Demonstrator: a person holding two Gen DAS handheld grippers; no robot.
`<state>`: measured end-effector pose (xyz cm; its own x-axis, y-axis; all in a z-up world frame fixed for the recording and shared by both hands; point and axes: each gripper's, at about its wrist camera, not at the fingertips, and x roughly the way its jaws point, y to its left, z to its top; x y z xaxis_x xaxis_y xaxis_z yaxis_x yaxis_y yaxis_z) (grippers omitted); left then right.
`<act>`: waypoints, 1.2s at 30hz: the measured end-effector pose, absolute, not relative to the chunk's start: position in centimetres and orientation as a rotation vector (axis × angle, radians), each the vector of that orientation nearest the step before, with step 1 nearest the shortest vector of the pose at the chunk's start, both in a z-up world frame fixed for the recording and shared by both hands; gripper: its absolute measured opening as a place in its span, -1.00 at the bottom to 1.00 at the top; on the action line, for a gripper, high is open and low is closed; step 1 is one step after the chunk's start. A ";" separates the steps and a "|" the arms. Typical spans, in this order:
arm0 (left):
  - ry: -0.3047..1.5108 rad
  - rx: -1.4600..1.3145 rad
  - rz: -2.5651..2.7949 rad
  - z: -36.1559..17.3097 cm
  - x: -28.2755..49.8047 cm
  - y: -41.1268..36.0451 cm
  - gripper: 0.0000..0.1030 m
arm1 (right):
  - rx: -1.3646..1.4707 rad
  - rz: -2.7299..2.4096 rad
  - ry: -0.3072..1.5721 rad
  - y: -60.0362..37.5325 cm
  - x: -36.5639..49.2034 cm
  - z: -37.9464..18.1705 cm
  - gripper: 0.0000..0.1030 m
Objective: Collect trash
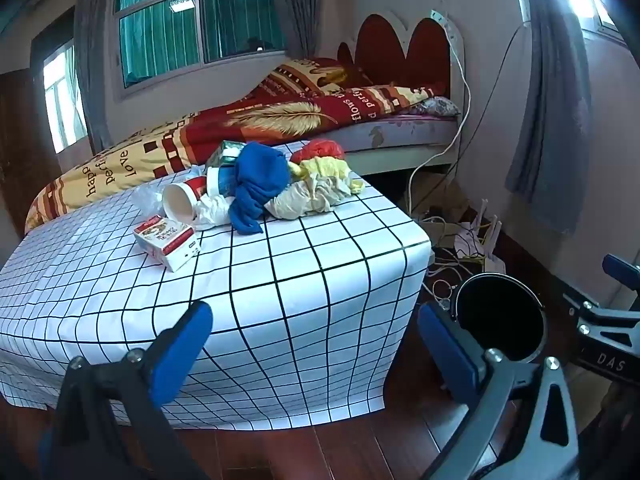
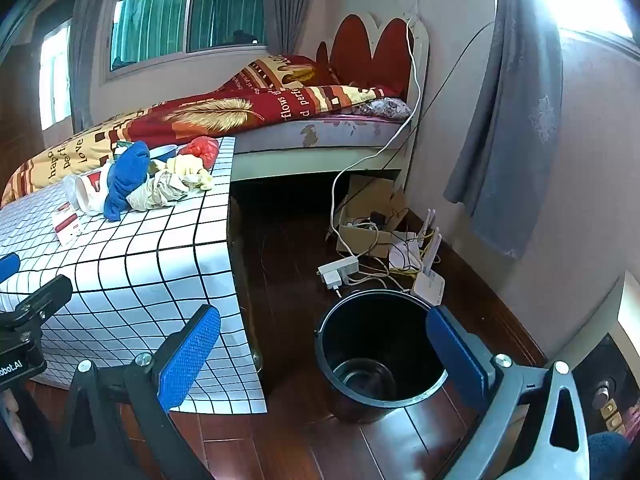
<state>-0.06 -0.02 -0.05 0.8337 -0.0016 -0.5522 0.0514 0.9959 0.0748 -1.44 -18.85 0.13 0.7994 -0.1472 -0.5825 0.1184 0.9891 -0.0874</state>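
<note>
A table (image 1: 280,280) stands before the bed (image 1: 280,120), and on its far part lies a heap: a paper cup (image 1: 182,202) on its side, a cloth (image 1: 258,188) right of it, crumpled bags (image 1: 316,192) further right. A carton (image 1: 168,242) lies nearer, just left of the cup. A bin (image 2: 380,356) stands on the floor right of the table, with a power strip (image 2: 340,268) and router (image 2: 428,280) behind it.

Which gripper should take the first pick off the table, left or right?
Left, probably. The left gripper is open over the checked table, facing the red-and-white carton. The right gripper, open too, hangs beside the table over the black bin.
</note>
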 end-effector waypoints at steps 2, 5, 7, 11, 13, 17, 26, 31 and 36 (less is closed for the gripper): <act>0.591 0.082 -0.031 -0.1 -0.2 -0.1 1.00 | -0.050 -0.144 0.627 -18.8 -1.4 0.1 1.00; 0.595 0.076 -0.035 -0.2 -0.2 -0.1 1.00 | -0.037 -0.140 0.622 -18.9 -1.4 0.2 1.00; 0.594 0.076 -0.037 -0.1 -0.5 -0.2 1.00 | -0.038 -0.139 0.622 -18.9 -1.4 0.1 1.00; 0.607 0.079 -0.031 -0.3 0.1 -0.6 1.00 | -0.034 -0.140 0.624 -19.0 -1.3 0.1 1.00; 0.606 0.080 -0.028 -0.3 0.1 -0.8 1.00 | -0.034 -0.140 0.625 -18.9 -1.3 0.1 1.00; 0.608 0.079 -0.027 -0.6 0.1 -1.2 1.00 | -0.035 -0.141 0.625 -18.8 -1.3 0.0 1.00; 0.605 0.079 -0.033 -0.3 0.2 -0.4 1.00 | -0.034 -0.142 0.626 -18.7 -1.1 -0.1 1.00; 0.607 0.077 -0.033 -0.4 0.1 -0.4 1.00 | -0.033 -0.142 0.627 -18.8 -1.2 0.0 1.00; 0.608 0.077 -0.033 -0.4 0.2 -0.4 1.00 | -0.033 -0.143 0.624 -18.8 -1.2 0.1 1.00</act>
